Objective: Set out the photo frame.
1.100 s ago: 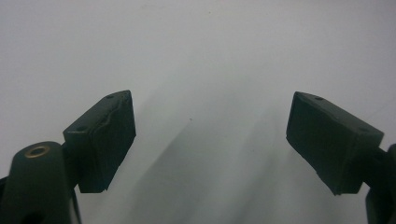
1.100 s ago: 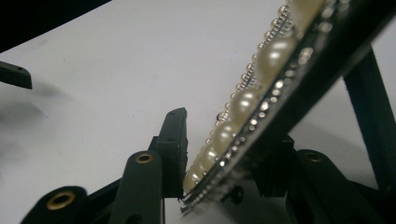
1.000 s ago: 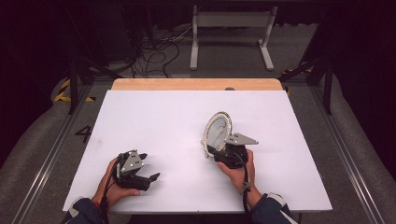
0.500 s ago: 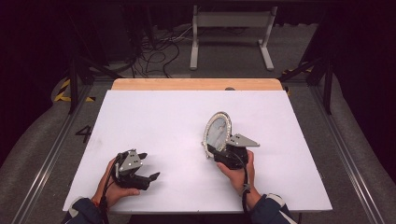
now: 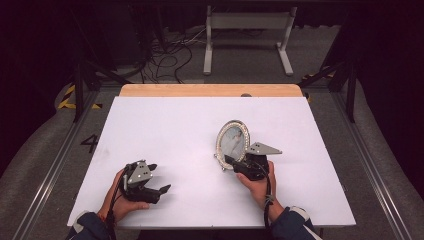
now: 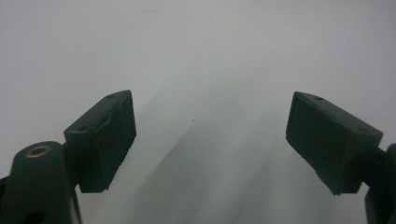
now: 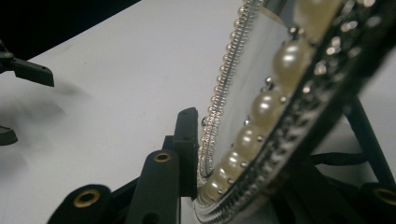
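One sign can be read: a dark numeral "4" [image 5: 90, 143] marked on the grey floor [image 5: 45, 165]. It lies beyond the left gripper [image 5: 150, 181] and off to its left, just outside the table's [image 5: 165, 120] left edge.

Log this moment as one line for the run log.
right gripper: jaws just closing, gripping oval picture frame at its lower rim, upright | left gripper: open, nothing between jaws | table
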`<action>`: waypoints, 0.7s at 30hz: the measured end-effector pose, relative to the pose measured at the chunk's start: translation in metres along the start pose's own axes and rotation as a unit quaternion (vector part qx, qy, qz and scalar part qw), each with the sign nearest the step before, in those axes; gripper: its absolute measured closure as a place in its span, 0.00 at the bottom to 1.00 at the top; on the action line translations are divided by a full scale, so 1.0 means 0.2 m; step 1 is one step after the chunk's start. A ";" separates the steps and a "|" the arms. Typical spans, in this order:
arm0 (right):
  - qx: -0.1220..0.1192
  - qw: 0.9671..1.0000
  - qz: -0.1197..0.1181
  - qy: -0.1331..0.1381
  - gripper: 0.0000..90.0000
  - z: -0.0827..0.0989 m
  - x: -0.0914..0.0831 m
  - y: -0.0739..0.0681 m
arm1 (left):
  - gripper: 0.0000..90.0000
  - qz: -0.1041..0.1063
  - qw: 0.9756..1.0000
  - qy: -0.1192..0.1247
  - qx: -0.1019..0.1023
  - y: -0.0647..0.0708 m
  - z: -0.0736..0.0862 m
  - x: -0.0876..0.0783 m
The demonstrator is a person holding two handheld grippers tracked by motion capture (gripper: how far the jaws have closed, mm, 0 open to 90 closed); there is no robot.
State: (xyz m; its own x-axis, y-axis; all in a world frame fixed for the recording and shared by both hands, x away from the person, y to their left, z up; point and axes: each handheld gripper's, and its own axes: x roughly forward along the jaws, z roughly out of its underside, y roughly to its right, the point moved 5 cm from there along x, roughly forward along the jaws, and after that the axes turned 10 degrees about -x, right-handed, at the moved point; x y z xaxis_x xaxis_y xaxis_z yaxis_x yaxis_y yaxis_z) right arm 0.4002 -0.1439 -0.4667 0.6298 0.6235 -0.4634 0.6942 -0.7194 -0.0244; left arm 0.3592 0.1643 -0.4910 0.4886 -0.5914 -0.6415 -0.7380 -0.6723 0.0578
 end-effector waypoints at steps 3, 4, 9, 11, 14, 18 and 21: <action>0.000 1.000 -0.008 -0.001 0.82 0.00 0.00 0.00 | 0.18 0.000 1.000 -0.003 0.000 0.00 0.00 0.00; 0.000 1.000 -0.008 -0.001 0.82 0.00 0.00 0.00 | 0.18 0.000 1.000 -0.003 0.000 0.00 0.00 0.00; 0.002 1.000 -0.022 -0.007 0.83 0.00 -0.01 0.01 | 0.18 -0.001 1.000 -0.009 0.009 0.01 -0.01 0.03; 0.000 1.000 -0.025 -0.010 0.84 0.00 -0.01 0.02 | 0.18 0.001 1.000 -0.011 0.011 0.01 -0.02 0.04; 0.001 0.999 -0.036 -0.015 0.85 0.00 -0.01 0.03 | 0.18 0.003 1.000 -0.008 0.012 0.01 -0.03 0.05; -0.005 0.999 -0.047 -0.020 0.85 -0.01 -0.01 0.04 | 0.18 0.007 1.000 0.001 0.011 0.01 -0.07 0.07; -0.007 0.998 -0.053 -0.023 0.85 -0.01 -0.01 0.04 | 0.18 0.011 1.000 0.004 0.012 0.00 -0.11 0.09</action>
State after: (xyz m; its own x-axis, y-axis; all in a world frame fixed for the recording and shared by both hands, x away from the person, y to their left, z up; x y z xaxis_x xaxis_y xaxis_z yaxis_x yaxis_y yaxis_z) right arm 0.4054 -0.1504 -0.4643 0.5353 0.6812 -0.4994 0.7612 -0.6453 -0.0642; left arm 0.3774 0.1435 -0.4857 0.4759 -0.6091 -0.6345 -0.7593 -0.6486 0.0531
